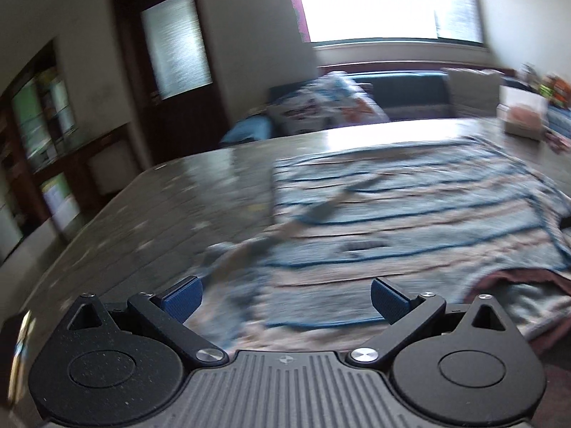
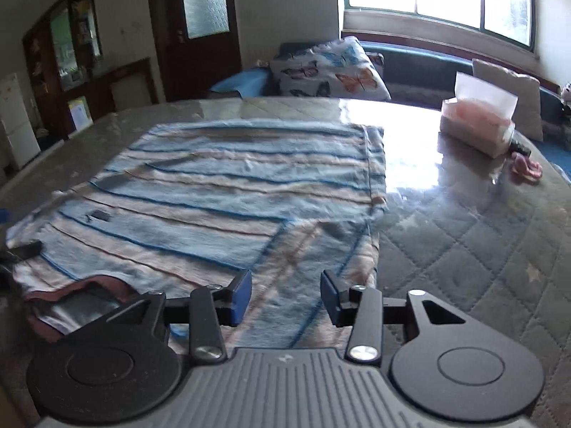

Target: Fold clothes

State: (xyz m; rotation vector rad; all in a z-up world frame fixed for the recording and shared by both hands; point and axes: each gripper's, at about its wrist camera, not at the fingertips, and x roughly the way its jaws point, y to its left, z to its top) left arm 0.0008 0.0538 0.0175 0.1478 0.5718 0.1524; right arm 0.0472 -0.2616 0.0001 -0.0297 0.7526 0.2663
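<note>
Striped shirt (image 2: 228,192): spread flat on the quilted table (image 2: 464,242), collar nearest the grippers. Left gripper (image 1: 285,299): jaws wide, empty, above the shirt's near edge. Right gripper (image 2: 285,297): jaws partly apart, empty, over the folded-in sleeve (image 2: 321,260); tissue box (image 2: 478,125) far right.

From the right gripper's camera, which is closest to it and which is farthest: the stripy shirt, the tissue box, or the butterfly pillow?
1. Striped shirt, right under the right gripper.
2. Tissue box, on the table's far right.
3. Butterfly pillow, beyond the table on the sofa.
</note>
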